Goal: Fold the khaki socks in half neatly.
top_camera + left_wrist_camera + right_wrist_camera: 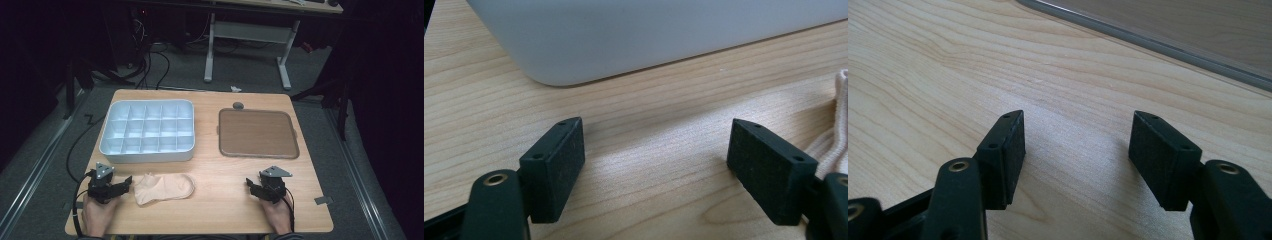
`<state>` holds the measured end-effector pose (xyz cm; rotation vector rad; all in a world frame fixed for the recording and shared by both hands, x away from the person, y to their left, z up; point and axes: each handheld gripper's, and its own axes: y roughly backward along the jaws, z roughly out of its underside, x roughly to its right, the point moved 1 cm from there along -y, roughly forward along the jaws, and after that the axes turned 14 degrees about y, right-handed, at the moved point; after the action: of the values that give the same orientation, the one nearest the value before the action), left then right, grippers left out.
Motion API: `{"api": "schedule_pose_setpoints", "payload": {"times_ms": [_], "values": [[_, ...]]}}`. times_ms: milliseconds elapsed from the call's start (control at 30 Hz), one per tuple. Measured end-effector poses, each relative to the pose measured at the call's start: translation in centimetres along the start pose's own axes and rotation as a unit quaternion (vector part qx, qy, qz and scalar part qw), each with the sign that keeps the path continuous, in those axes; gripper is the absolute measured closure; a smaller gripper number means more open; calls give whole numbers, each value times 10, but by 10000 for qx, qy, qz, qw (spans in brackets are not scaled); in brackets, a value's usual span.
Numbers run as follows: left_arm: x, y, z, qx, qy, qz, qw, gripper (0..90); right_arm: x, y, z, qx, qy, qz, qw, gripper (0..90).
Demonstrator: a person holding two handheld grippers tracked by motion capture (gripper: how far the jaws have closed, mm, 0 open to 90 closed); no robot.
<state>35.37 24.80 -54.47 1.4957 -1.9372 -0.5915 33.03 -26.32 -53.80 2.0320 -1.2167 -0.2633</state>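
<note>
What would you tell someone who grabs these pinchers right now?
Left gripper: open, holding nothing, resting on the table with the sock right beside its jaws.
Right gripper: open, holding nothing, on bare table near the front edge.
Sock: lies flat in front of the white divided box. Brown tray is to the right.
Done: nothing picked up yet. Left: probably grasp the sock.

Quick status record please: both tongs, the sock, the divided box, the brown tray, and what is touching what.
left tongs: open, low over the table, beside the sock, nothing between the jaws
right tongs: open, holding nothing, near front right of table
sock: pale peach, lying flat at front, just right of left tongs
divided box: white, compartments look empty, back left
brown tray: flat, bare, back right
table: light wood
contact: none seen on sock
</note>
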Motion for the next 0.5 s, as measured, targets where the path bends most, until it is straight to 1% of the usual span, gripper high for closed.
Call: {"api": "schedule_pose_setpoints", "payload": {"times_ms": [100, 333, 433, 467, 500], "values": [[0, 0, 0, 15, -5, 10, 10000, 264, 0, 0, 0, 4, -8, 6, 10000, 404], [0, 0, 0, 8, -18, 35, 10000, 259, 1, 0, 0, 14, 30, 19, 10000, 439], [0, 1, 0, 19, 33, 146, 9999, 281, 1, 0, 0, 18, 25, 71, 10000, 459], [0, 2, 1, 16, 20, 185, 9998, 288, 2, 0, 0, 25, 22, 71, 10000, 478], [0, 2, 1, 16, 20, 185, 9998, 289, 2, 0, 0, 25, 22, 71, 10000, 478]]}}
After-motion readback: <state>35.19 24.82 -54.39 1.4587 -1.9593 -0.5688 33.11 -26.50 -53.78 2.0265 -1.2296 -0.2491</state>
